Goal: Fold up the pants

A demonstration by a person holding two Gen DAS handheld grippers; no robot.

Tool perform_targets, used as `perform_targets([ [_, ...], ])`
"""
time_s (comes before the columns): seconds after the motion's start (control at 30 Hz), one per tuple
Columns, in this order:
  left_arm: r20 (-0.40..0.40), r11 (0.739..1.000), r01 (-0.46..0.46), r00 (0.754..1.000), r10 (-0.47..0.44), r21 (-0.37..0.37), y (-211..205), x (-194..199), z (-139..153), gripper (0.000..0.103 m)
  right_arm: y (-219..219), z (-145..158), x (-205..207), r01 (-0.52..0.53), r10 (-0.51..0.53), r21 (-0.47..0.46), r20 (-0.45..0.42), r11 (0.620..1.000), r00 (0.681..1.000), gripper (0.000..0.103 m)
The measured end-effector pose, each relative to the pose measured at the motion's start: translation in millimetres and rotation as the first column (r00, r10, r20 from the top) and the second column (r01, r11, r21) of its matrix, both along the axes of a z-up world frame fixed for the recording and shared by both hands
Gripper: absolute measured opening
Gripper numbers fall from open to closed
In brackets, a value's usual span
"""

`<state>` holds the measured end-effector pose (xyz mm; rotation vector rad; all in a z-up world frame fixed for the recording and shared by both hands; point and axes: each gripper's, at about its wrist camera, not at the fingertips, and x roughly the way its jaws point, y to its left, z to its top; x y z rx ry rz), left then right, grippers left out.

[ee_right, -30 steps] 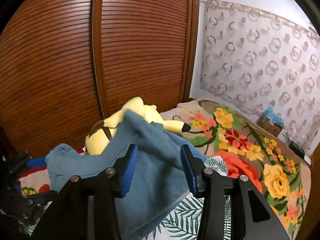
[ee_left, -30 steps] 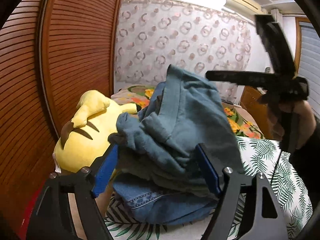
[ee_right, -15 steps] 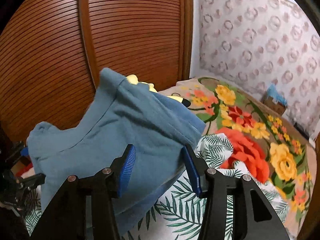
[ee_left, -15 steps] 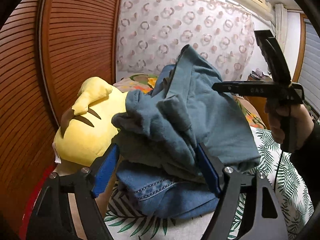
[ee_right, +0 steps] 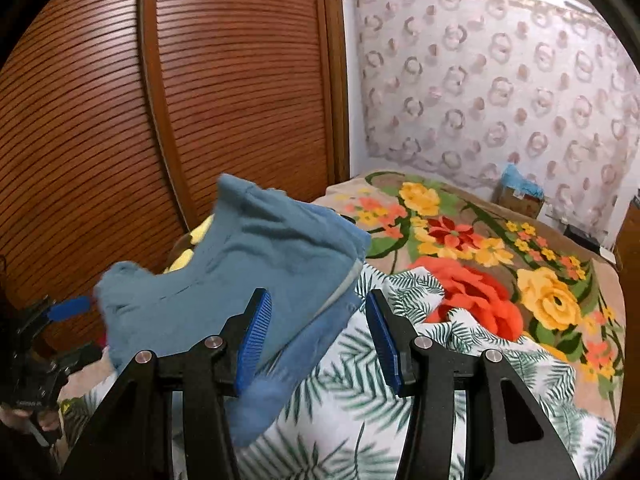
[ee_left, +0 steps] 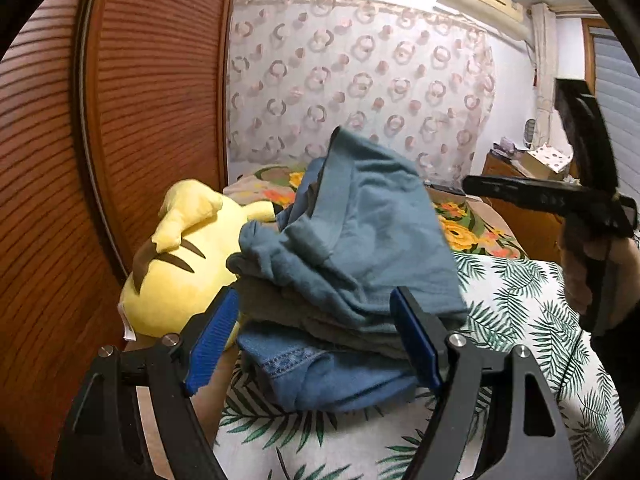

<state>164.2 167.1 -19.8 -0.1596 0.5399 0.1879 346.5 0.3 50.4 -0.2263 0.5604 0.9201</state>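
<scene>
Teal pants (ee_left: 372, 240) lie folded on top of a stack, over a grey garment (ee_left: 320, 320) and blue denim (ee_left: 332, 376). The stack rests on the leaf-print sheet (ee_left: 532, 320). My left gripper (ee_left: 314, 340) is open, its wide jaws straddling the near end of the stack, with a slit showing beside the left pad. One of its blue pads (ee_right: 70, 306) shows left of the pants (ee_right: 248, 264). My right gripper (ee_right: 320, 336) is open, with only sheet between its pads; the pants' corner lies just beyond its left finger. A hand (ee_left: 588, 276) holds it right of the stack.
A yellow plush toy (ee_left: 180, 280) lies against the stack's left side, next to the slatted wooden wardrobe door (ee_left: 140, 120). A floral blanket (ee_right: 480, 260) covers the bed beyond the sheet. A small box (ee_right: 520, 196) stands by the patterned curtain.
The teal pants rose and then settled lower on the stack. The right gripper drew back to the right, so the cloth is no longer between its pads. The left gripper kept straddling the stack.
</scene>
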Motion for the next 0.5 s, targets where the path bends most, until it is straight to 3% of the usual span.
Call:
perform_targets([
  [0.33,0.037,0.997,0.071,0.997,-0.073,0.040,-32.0,-29.1,20.9,0.082,-64.4,10.4,-87.7,0.041,-0.044,0.065,0.033,0.997,0.998,0.051],
  [0.5,0.063,0.991,0.122,0.990,-0.125,0.048,-48.4,-43.3,31.2,0.093,-87.0,12.3,-115.0,0.065,-0.068,0.076,0.046,0.995,0.997,0.051],
])
